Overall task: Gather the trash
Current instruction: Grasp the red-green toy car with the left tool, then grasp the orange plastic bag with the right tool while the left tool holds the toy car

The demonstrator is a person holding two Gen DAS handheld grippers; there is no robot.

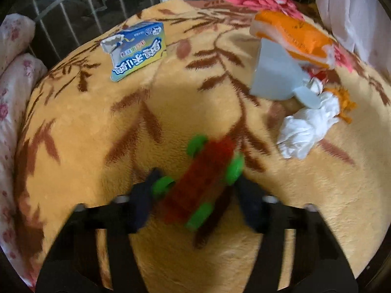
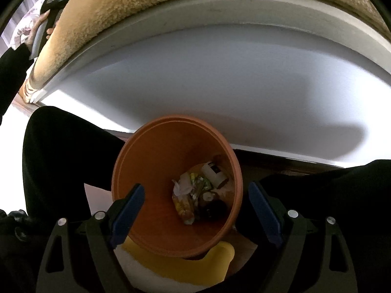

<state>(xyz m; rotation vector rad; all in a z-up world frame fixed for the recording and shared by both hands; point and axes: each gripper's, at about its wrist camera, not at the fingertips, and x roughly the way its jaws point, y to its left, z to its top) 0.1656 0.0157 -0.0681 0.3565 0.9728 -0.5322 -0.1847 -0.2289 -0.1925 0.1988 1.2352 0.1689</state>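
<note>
Left gripper (image 1: 195, 185) jaws clamp a rigid, light toy car (image 1: 200, 183) (blurred) by its sides; right gripper (image 2: 195, 210) jaws gape wide over the bin (image 2: 136, 146).

From my left view, a wide stretch of bare blanket (image 1: 151, 112) lies between the blue carton (image 1: 136, 48) far left and the cluster of orange pack (image 1: 293, 36), grey sheet (image 1: 276, 73) and white tissue (image 1: 308, 124) on the right. Below my right gripper (image 2: 195, 210), the orange bin (image 2: 156, 161) mouth is unobstructed, knees crowding both sides
</note>
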